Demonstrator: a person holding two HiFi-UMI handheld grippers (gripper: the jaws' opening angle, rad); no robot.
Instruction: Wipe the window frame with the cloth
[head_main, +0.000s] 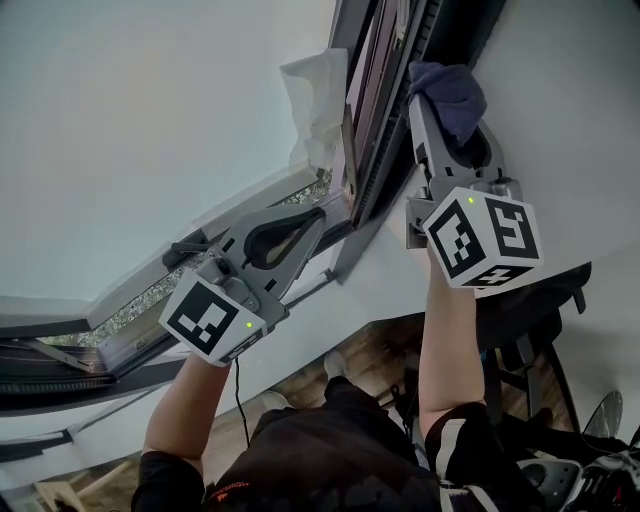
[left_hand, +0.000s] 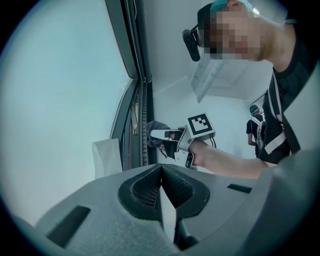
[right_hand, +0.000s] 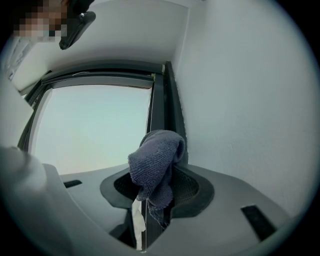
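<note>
Item 1, right gripper (head_main: 447, 112) (right_hand: 150, 202): jaws clamping tight on the cloth, forearm reaching upward, its marker cube (head_main: 483, 238) facing the head camera

Item 2, cloth (head_main: 450, 92) (right_hand: 156, 161) (left_hand: 155, 131): dark blue-grey, knitted, bunching above the jaw tips and drooping to one side. It is pressing against the window frame where the frame is meeting the white wall (head_main: 560, 110). A frayed end is hanging down between the jaws

Item 3, window frame (head_main: 372, 130) (right_hand: 161, 107) (left_hand: 141, 95): dark grey, running in parallel ridged channels alongside the pale glass (head_main: 150, 120)

Item 4, left gripper (head_main: 322, 214) (left_hand: 161, 182): jaws sitting together, their tips meeting in a thin seam. The tips are pointing at the lower stretch of the frame, just beside it; whether they are touching it cannot be told. It is sitting well apart from the cloth

Item 5, white sheet (head_main: 315, 95) (left_hand: 106, 157): crumpled, paper-like, standing at the edge of the glass just beside the frame, lying between the two grippers in the head view
</note>
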